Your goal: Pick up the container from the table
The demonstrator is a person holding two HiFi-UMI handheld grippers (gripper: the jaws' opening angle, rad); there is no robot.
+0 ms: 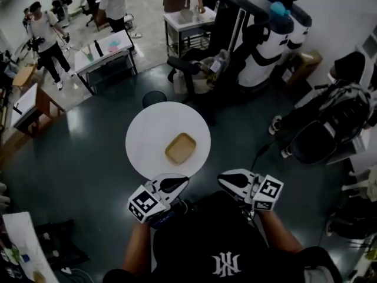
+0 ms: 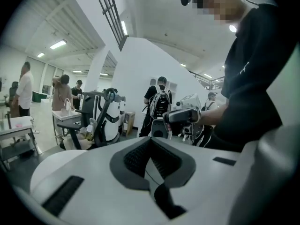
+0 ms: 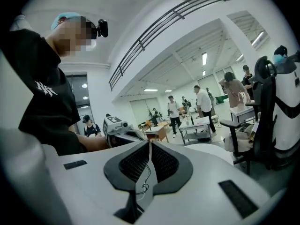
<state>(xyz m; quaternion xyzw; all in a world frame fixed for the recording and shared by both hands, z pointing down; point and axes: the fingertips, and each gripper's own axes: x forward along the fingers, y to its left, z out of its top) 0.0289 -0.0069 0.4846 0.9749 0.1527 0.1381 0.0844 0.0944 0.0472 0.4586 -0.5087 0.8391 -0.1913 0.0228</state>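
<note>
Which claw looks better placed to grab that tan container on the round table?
Probably the left. The left claw is at the near edge of the round table, close to the tan container; the right claw is off the rim, farther away. Both are shut and must open first.

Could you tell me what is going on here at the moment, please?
A person stands at a round white table with a gripper in each hand. The left gripper and the right gripper are both shut and empty, held by the table's near edge with their tips turned toward each other. The tan container lies untouched on the table, so the pickup has not yet begun.
</note>
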